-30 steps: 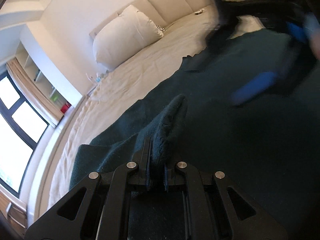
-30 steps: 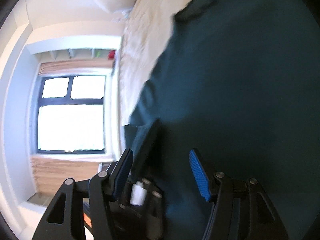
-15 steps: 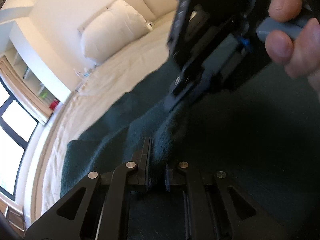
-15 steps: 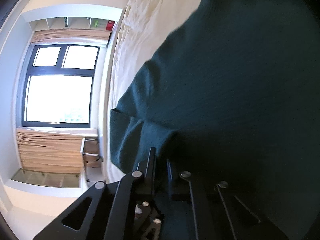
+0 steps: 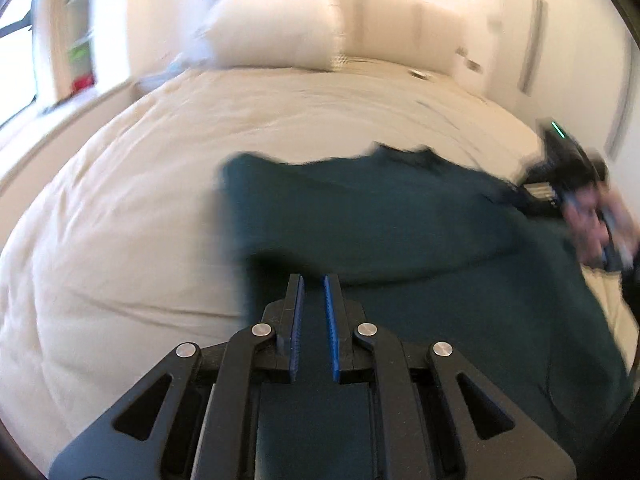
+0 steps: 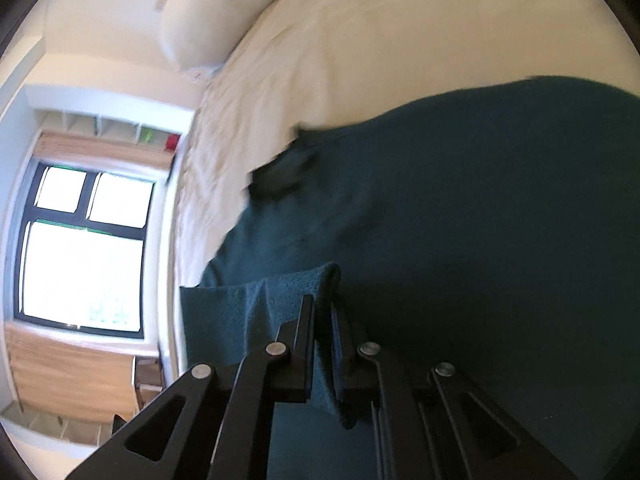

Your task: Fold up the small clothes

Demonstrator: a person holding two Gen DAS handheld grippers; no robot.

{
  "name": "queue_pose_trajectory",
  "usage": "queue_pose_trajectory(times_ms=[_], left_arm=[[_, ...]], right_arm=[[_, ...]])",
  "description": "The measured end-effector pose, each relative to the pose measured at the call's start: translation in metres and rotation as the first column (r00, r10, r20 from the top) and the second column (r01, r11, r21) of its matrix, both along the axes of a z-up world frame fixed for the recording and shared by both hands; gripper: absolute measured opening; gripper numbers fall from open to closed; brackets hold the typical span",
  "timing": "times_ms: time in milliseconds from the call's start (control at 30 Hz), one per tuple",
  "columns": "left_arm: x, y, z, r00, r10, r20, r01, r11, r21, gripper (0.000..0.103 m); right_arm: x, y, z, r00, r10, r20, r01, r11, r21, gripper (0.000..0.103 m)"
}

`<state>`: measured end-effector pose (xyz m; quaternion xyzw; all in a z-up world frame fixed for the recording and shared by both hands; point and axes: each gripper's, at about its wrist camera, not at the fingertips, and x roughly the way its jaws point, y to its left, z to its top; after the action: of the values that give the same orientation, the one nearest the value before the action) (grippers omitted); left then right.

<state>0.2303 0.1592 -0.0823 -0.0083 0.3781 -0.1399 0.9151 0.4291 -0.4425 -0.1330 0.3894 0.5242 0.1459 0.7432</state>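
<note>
Left claw (image 5: 314, 300): pressed nearly together, dark green garment (image 5: 400, 216) behind the narrow gap.
Right claw (image 6: 322, 312): pinching a fold of that garment.
Garment: spread on the cream bed (image 5: 120, 200).
Far: white pillow (image 5: 276, 28).

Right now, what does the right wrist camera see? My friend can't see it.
The right hand-held gripper is shut on a fold of the dark green garment, which lies spread on a cream bed. A white pillow and a bright window are to the left.
</note>
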Motion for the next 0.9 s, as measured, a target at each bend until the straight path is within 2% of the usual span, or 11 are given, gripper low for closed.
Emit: queue_pose_trajectory(times_ms=[100,233,367,567,633,667,700,767,833,867,900], left_arm=[[0.018,0.029,0.012,0.994,0.111,0.016,-0.111,0.994,0.005,0.01],[0.032,0.044,0.029,0.986,0.164,0.037,-0.164,0.986,-0.006,0.01],[0.061,0.042,0.029,0.99,0.144,-0.007,-0.144,0.989,-0.041,0.01],[0.1,-0.004,0.014,0.997,0.072,-0.042,-0.073,0.997,-0.029,0.01],[0.112,-0.027,-0.003,0.996,0.036,-0.082,-0.036,0.999,0.003,0.01],[0.12,-0.031,-0.014,0.994,0.028,-0.102,-0.027,1.0,0.015,0.01],[0.129,-0.034,-0.026,0.991,0.025,-0.131,-0.022,0.999,0.027,0.01],[0.137,-0.04,-0.048,0.983,0.021,-0.183,-0.017,1.0,0.023,0.01],[0.135,-0.04,-0.057,0.983,0.022,-0.185,-0.019,1.0,0.019,0.01],[0.136,-0.038,-0.057,0.983,0.02,-0.182,-0.019,1.0,0.007,0.01],[0.138,-0.036,-0.057,0.983,0.018,-0.185,-0.02,1.0,-0.007,0.01]], right_arm=[[0.001,-0.02,-0.009,0.999,-0.039,-0.013,0.038,0.999,-0.025,0.008],[0.007,-0.034,-0.006,0.997,-0.074,-0.007,0.073,0.996,-0.049,0.008],[-0.004,-0.052,-0.016,0.994,-0.106,-0.004,0.105,0.992,-0.064,0.008],[-0.011,-0.054,-0.015,0.995,-0.104,-0.002,0.103,0.991,-0.087,0.01],[-0.016,-0.05,-0.016,0.996,-0.085,-0.022,0.084,0.996,-0.042,0.026],[-0.018,-0.044,-0.016,0.997,-0.072,-0.021,0.072,0.997,-0.023,0.043],[-0.021,-0.037,-0.013,0.998,-0.057,-0.01,0.057,0.998,-0.021,0.054],[-0.027,-0.021,-0.009,1.0,-0.014,0.009,0.015,0.999,-0.051,0.058],[-0.031,-0.01,-0.01,1.0,0.02,0.001,-0.02,0.998,-0.059,0.058],[-0.031,-0.006,-0.011,0.999,0.037,0.001,-0.037,0.996,-0.082,0.052],[-0.031,-0.003,-0.011,0.999,0.051,-0.005,-0.051,0.993,-0.11,0.037]])
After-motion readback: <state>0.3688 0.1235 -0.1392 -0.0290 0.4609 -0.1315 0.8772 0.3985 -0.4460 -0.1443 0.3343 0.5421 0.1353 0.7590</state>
